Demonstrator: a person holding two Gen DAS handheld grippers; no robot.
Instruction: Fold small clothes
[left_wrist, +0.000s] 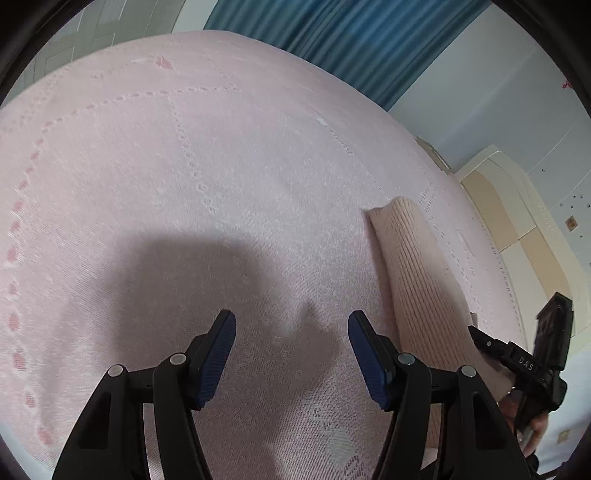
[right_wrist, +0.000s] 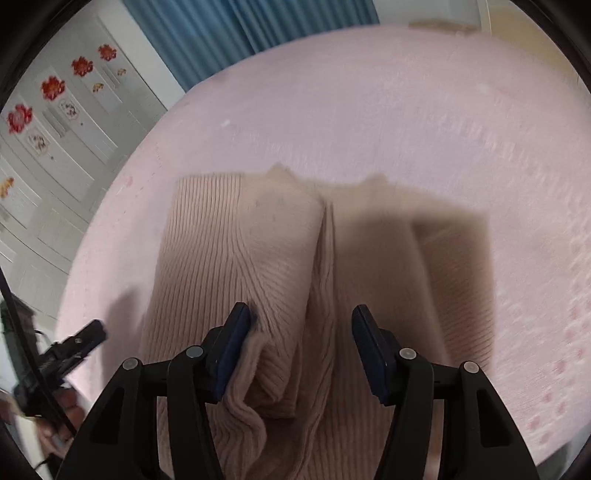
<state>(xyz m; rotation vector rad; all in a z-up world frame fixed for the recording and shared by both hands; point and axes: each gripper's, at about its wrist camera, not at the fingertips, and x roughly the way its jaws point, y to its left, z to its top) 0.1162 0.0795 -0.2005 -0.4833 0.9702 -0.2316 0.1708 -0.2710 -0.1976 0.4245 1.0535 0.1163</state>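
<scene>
While both grippers hang over a bed spread with a pink patterned bedcover (left_wrist: 221, 166), a beige ribbed knit sweater (right_wrist: 266, 243) lies flat on it, both sides already folded in to meet along a centre line. The right gripper (right_wrist: 301, 347) hovers directly above the sweater's near end, jaws apart and clamped on nothing, though its left pad brushes a raised fold. The left gripper (left_wrist: 291, 354) hangs beside the sweater over bare cover, jaws also apart and empty. The knit looks soft, light and floppy, likely to sag and stretch, so the two near corners of the folded stack seem the best hold. The sweater's nearest edge is cut off behind the gripper, and its right half is shadowed and blurred.
</scene>
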